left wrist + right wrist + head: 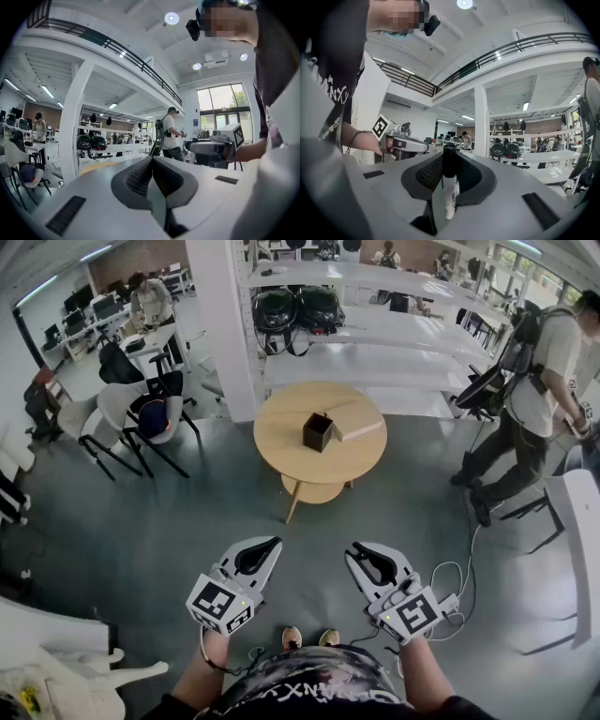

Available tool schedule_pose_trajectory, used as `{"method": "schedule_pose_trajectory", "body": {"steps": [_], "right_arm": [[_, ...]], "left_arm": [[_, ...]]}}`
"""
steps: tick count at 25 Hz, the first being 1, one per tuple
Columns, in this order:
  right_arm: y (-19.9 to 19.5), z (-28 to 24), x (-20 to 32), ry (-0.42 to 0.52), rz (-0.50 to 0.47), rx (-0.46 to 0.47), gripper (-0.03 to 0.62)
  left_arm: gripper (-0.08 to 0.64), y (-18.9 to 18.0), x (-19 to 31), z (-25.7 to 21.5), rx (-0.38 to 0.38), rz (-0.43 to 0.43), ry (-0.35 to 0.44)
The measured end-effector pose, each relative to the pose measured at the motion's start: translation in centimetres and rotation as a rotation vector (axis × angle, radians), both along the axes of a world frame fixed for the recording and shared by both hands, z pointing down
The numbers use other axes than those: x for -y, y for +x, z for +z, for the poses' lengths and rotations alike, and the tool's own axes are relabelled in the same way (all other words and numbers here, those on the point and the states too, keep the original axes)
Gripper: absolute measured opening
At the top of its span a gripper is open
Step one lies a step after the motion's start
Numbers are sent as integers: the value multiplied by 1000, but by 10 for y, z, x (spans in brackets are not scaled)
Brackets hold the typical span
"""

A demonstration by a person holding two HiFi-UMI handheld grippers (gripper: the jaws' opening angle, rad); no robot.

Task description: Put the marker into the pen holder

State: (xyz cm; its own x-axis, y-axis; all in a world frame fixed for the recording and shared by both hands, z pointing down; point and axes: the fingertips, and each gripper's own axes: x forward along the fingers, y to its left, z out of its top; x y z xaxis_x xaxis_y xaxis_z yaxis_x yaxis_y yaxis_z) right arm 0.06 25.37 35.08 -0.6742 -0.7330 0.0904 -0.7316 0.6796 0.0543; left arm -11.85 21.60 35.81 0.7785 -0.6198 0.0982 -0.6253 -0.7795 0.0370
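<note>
The black square pen holder (317, 431) stands on the round wooden table (281, 442), well ahead of both grippers. In the right gripper view a marker (450, 197) with a white body and black cap stands upright between the pads, and my right gripper (450, 157) is shut on it. In the head view that right gripper (356, 550) is held low over the grey floor, short of the table. My left gripper (273, 543) hovers beside it. In the left gripper view, my left gripper (153, 161) has its jaws together with nothing between them.
A flat tan box (356, 427) lies on the table beside the holder. Chairs (131, 418) stand at the left and a white pillar (225, 324) behind. A person with a backpack (534, 399) walks at the right. Cables (455, 592) trail on the floor by my right side.
</note>
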Motion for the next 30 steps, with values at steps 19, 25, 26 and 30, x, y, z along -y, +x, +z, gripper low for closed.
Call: {"method": "schedule_pose_trajectory", "body": {"steps": [19, 25, 26, 30], "right_arm": [[1, 1, -8, -1, 17, 23, 69], [3, -2, -9, 3, 21, 34, 69], [3, -2, -9, 3, 21, 34, 69], [5, -1, -10, 4, 23, 39, 69]], "left_arm": [[20, -3, -8, 3, 0, 5, -3], [20, -4, -9, 3, 0, 1, -9], [20, -4, -9, 3, -1, 1, -9], [20, 0, -10, 4, 5, 5, -7]]}}
